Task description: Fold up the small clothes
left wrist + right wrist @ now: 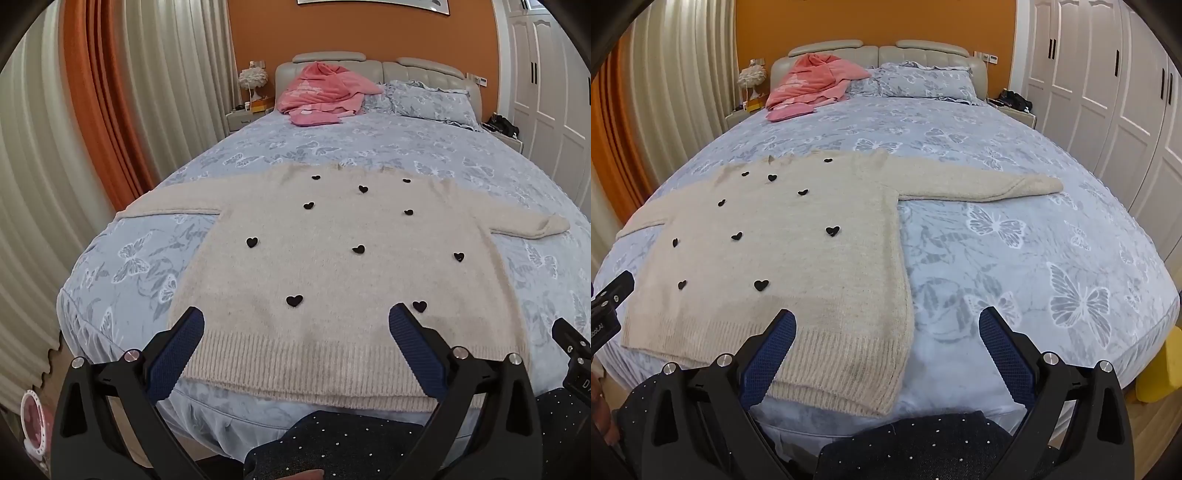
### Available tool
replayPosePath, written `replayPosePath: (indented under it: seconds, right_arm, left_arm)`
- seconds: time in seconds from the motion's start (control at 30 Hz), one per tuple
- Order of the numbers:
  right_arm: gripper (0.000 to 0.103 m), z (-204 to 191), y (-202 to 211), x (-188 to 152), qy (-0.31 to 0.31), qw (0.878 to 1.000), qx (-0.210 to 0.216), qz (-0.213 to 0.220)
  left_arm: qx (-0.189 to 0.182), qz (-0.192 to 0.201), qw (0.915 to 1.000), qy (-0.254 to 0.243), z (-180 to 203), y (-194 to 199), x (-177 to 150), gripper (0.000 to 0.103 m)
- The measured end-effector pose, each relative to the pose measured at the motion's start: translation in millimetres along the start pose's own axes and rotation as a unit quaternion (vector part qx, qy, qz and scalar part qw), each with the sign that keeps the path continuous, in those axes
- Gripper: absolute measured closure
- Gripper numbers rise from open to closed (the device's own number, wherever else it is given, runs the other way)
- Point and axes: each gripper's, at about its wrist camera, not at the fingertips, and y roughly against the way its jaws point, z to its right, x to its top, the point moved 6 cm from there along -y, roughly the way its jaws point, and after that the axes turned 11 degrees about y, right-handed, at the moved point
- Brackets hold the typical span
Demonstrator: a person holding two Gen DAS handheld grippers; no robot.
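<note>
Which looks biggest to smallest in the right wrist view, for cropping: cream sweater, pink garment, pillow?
1. cream sweater, though it lies nearest the camera.
2. and 3. pink garment and pillow: alike, unranked.

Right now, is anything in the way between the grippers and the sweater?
Nothing visible. The sweater lies flat on the bed, with both the left gripper and the right gripper open above its hem. The pink clothes lie far off by the headboard.

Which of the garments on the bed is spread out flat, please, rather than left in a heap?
The cream sweater with black hearts, sleeves outstretched near the foot; the pink garment lies bunched by the headboard.
</note>
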Motion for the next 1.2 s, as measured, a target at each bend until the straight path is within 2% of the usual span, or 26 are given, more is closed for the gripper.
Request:
replayPosePath:
  seconds: [1.2]
  right_arm:
    - [0.005, -5.0, -0.1, 1.0, 0.003, 1.0, 0.001, -0.002]
  left_arm:
    - [0.003, -0.005, 0.9999, -0.008, 1.6, -1.8, -5.1, 0.005]
